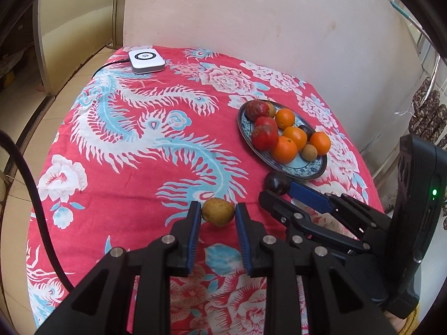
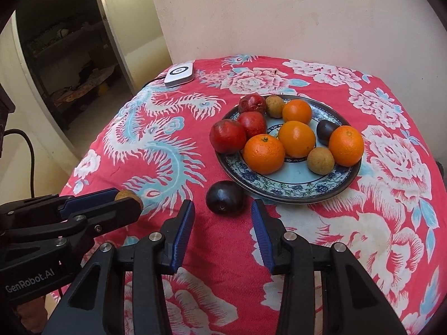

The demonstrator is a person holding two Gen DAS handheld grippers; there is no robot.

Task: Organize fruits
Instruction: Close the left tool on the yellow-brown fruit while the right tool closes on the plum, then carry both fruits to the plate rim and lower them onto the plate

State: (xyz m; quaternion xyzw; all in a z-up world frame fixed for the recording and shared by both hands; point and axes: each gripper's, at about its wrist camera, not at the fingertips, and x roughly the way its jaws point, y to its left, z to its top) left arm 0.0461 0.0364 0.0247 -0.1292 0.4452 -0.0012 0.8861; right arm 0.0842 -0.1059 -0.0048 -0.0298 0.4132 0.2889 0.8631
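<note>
- The left gripper (image 1: 218,213), nearest the left wrist camera, has its blue-padded jaws closed on a small brown-yellow fruit (image 1: 218,211), held at the fingertips just above the tablecloth (image 1: 117,167).
- The right gripper (image 2: 222,209) stands with its jaws apart and nothing between the pads; a dark plum (image 2: 225,197) lies on the cloth just ahead of the fingertips, roughly centred in the gap but clear of both pads.
- In the left wrist view the right gripper's fingers (image 1: 310,196) reach toward that plum from the right, one blue pad close beside it.
- Just beyond the plum sits a blue-patterned plate (image 2: 293,189), its near rim close to the fruit.
- On the plate lie four oranges (image 2: 264,153), three red fruits (image 2: 227,136) along its left side, two more small brown fruits (image 2: 320,160) and a second dark plum (image 2: 326,131).
- The held brown fruit is well apart from the plate, to its left and nearer the cameras.
- The table is covered by a red cloth printed with white and pale blue phoenixes and large flowers.
- A white box-shaped device (image 1: 145,60) with a cable sits at the far left corner of the table.
- A plain cream wall (image 2: 279,14) runs behind the table; to the left a doorway opens on a dim room (image 2: 69,64).
</note>
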